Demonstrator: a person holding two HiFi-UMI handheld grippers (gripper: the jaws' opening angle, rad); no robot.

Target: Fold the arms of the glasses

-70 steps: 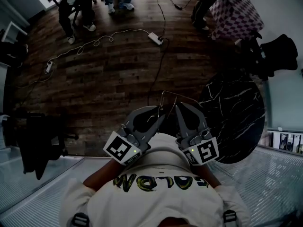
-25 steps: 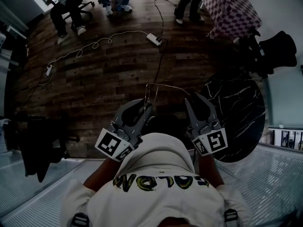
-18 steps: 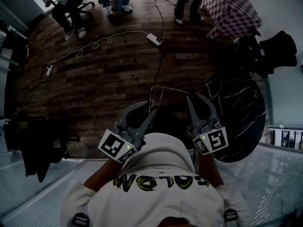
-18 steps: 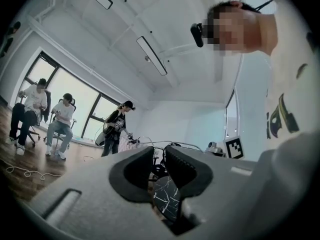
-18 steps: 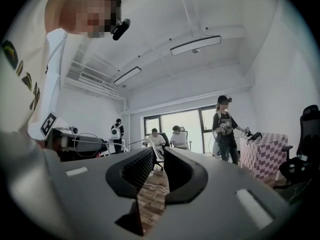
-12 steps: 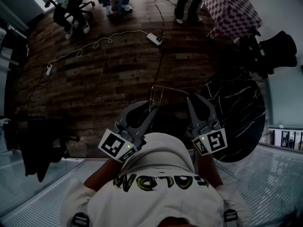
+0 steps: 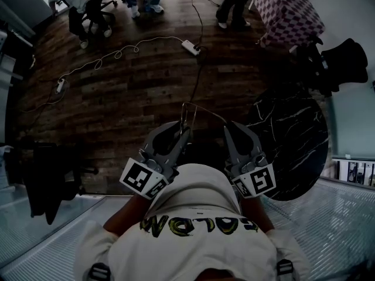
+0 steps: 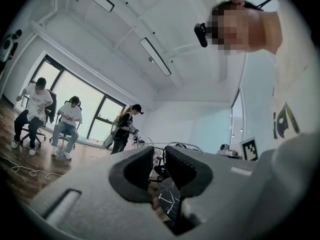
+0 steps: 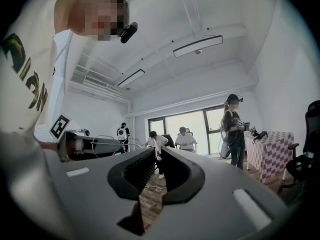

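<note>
The glasses are a thin wire frame held in the air over the wooden floor, in front of the person's belly. My left gripper is shut on their front part, and the wire rims show just past its tips. One long arm runs right from there to the tips of my right gripper. In the right gripper view that arm reaches in from the left gripper's body to my right gripper. Its jaws are closing, with a narrow gap still between the pads.
A round black marble table stands right of the grippers. A power strip and white cable lie on the floor ahead. Seated people, a checked cloth and a standing person are farther off. A dark chair stands at left.
My right gripper has shifted a little leftward to the end of the glasses arm and its jaws have narrowed. The left gripper and the glasses have stayed nearly in place.
</note>
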